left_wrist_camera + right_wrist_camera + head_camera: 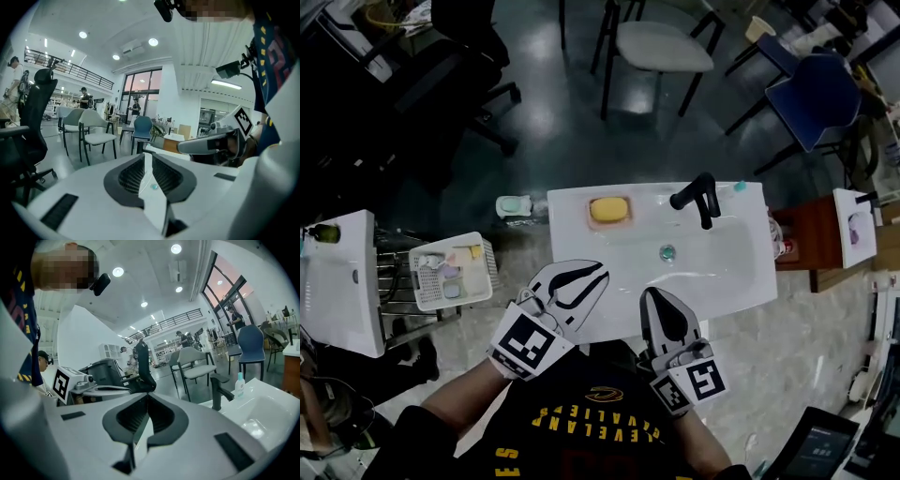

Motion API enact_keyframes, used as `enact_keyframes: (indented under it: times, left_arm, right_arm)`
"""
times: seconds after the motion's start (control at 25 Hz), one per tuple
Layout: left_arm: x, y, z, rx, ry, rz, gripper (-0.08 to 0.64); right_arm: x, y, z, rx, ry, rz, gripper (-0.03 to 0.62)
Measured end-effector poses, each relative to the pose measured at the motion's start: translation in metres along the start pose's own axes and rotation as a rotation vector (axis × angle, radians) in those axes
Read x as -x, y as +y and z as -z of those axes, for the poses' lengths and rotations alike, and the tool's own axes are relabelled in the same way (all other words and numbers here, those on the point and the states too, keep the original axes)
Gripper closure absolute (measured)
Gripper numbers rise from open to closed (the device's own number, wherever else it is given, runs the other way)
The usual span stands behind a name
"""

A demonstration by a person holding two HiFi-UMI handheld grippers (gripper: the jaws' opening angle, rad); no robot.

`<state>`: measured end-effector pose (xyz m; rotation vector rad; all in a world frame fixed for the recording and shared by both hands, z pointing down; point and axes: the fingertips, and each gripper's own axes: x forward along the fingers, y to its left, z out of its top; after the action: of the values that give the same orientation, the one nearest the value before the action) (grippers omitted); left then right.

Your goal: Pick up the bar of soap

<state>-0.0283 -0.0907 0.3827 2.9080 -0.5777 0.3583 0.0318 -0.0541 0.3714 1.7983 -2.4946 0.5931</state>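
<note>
A yellow bar of soap (608, 209) lies in a pinkish dish on the back left deck of the white sink (581, 242), left of the black faucet (698, 195). My left gripper (602, 272) hovers over the sink's front left edge, well short of the soap; its jaws stand slightly apart with nothing between them. My right gripper (654, 293) hangs over the front edge, shut and empty. In the left gripper view the left gripper (145, 153) points across the room, not at the soap. The right gripper view shows the right gripper (146, 395), the faucet (216, 392) and the basin (262, 420).
A white basket (450, 270) of small items and a mint dish (514, 205) sit left of the sink. A small bottle (739, 187) stands by the faucet. Chairs (661, 45) stand behind, more white sinks (337, 281) at both sides, and a brown cabinet (797, 234) on the right.
</note>
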Motion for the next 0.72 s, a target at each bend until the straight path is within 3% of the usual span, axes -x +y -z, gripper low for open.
enact_keyframes:
  times: [0.32,0.72]
  left_arm:
    - [-0.044,0.022,0.038,-0.155,0.221,-0.02,0.462]
    - [-0.085,0.068,0.07,-0.24,0.412,-0.052,0.405]
  right_arm:
    - [-0.006,-0.025,-0.003,-0.056,-0.02,-0.037,0.577]
    - [-0.004,-0.057,0.002,-0.114,-0.029,-0.04,0.577]
